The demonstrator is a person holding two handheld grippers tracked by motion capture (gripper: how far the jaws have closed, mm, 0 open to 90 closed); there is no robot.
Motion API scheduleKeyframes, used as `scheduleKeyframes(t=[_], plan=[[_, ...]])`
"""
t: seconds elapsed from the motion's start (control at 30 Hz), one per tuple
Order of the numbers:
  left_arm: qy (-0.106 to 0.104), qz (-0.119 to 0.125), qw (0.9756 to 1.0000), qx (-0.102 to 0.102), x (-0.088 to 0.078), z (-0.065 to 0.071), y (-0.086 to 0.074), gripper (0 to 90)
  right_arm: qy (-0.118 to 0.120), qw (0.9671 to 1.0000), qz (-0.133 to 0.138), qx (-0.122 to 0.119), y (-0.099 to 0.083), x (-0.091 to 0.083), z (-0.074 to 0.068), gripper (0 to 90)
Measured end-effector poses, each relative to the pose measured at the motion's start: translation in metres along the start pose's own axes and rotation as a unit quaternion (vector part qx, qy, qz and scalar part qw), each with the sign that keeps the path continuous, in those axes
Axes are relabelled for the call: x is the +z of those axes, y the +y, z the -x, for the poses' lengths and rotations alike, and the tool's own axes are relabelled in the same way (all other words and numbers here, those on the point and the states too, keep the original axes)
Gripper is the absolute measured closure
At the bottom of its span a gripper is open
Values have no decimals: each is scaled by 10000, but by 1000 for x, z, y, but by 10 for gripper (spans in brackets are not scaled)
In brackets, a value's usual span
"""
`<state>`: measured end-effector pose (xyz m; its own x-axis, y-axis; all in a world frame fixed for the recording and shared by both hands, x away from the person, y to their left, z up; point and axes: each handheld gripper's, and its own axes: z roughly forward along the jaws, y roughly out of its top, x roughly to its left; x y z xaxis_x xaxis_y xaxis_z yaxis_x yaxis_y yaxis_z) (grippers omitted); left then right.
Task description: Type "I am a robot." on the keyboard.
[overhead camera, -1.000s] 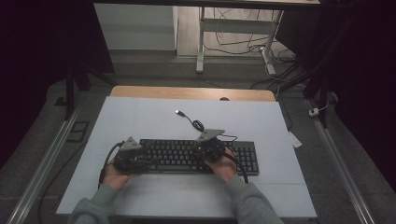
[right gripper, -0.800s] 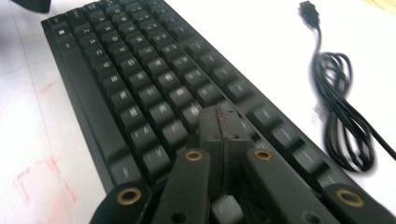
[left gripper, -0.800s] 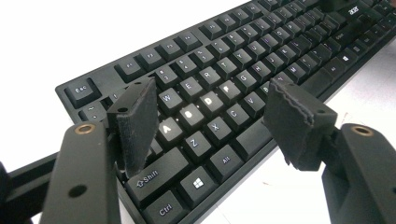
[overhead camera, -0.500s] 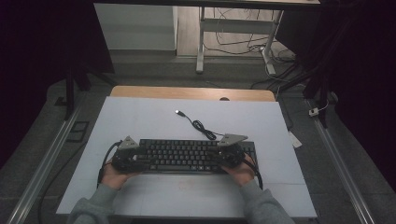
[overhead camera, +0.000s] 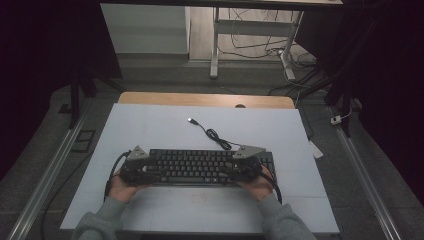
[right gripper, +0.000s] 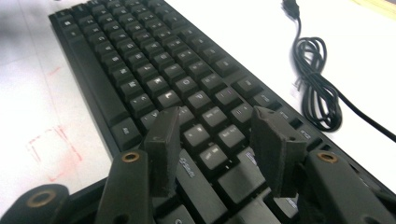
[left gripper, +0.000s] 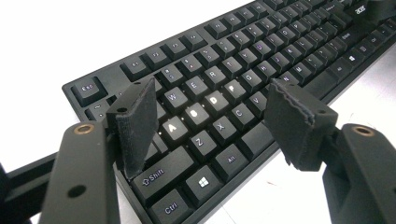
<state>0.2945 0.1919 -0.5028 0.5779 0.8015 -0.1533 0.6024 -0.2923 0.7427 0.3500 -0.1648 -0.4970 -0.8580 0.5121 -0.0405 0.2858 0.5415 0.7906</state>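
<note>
A black keyboard (overhead camera: 197,165) lies across the near part of the white table, its A, S, D and F keys catching light in the left gripper view. My left gripper (overhead camera: 146,171) is over its left end, jaws open above the A-to-V keys (left gripper: 210,100), with nothing between them. My right gripper (overhead camera: 235,171) is over the right part of the key block, also open and holding nothing (right gripper: 217,116). Both pairs of pads (left gripper: 135,126) (right gripper: 163,149) hang low over the keys; whether they touch them I cannot tell. The keyboard's cable (overhead camera: 215,135) (right gripper: 320,88) coils behind it and ends in a loose USB plug (overhead camera: 191,120).
The white table top (overhead camera: 150,125) has bare room behind and in front of the keyboard (right gripper: 140,60). Faint red marks (right gripper: 51,140) show on the table near the keyboard's front edge. A wooden strip (overhead camera: 205,99) runs along the far edge. Metal rails (overhead camera: 45,175) flank the table.
My right gripper has slid to the right along the keyboard, from near its middle to its right part. The left gripper has stayed at the left end.
</note>
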Motion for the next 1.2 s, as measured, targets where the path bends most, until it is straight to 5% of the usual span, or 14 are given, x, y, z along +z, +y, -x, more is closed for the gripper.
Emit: scheduleKeyframes(t=[0.47, 0.63, 0.9, 1.2], plan=[[34, -8, 10000, 18, 1, 1, 0, 347, 292, 9994, 46, -173, 13, 10, -19, 522], [-216, 82, 9994, 272, 4, 12, 5, 497, 313, 9994, 69, -162, 13, 11, -19, 522], [-483, -88, 9963, 707, 21, 34, 17, 887, 294, 9994, 57, -171, 13, 10, -18, 522], [-356, -540, 9933, 954, 46, 47, 19, 889, 290, 9994, 88, -145, 12, 9, -16, 522]])
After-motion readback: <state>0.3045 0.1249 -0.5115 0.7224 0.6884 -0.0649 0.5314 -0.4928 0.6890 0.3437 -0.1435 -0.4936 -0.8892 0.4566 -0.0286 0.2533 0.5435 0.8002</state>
